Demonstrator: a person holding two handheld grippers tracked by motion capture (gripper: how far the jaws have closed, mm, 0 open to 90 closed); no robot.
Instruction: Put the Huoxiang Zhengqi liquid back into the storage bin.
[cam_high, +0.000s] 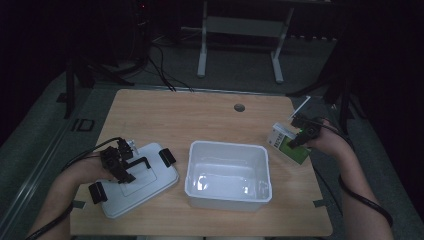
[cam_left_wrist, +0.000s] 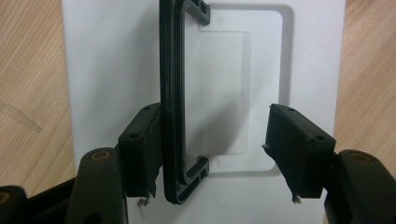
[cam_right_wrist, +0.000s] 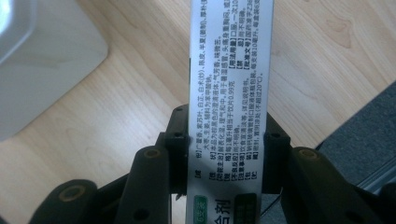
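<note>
Dark room, wooden table (cam_high: 150, 115): right gripper (cam_high: 300, 136) pinches the medicine box (cam_high: 286, 143) at right, likely bound for the white bin (cam_high: 228, 200). Left gripper (cam_high: 120, 162) straddles the lid (cam_high: 155, 180)'s handle (cam_left_wrist: 175, 93), spread, steadying it.

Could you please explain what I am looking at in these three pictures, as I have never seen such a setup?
A person sits at a wooden table with a hand-held two-jaw tool in each hand. The high view looks down from above; the other two come from cameras riding on each tool. On the table lie an open white plastic bin and its white lid. The left tool stands open around the lid's black handle, one jaw beside it. The right tool is clamped on a green and white medicine box, lifted off the table.
</note>
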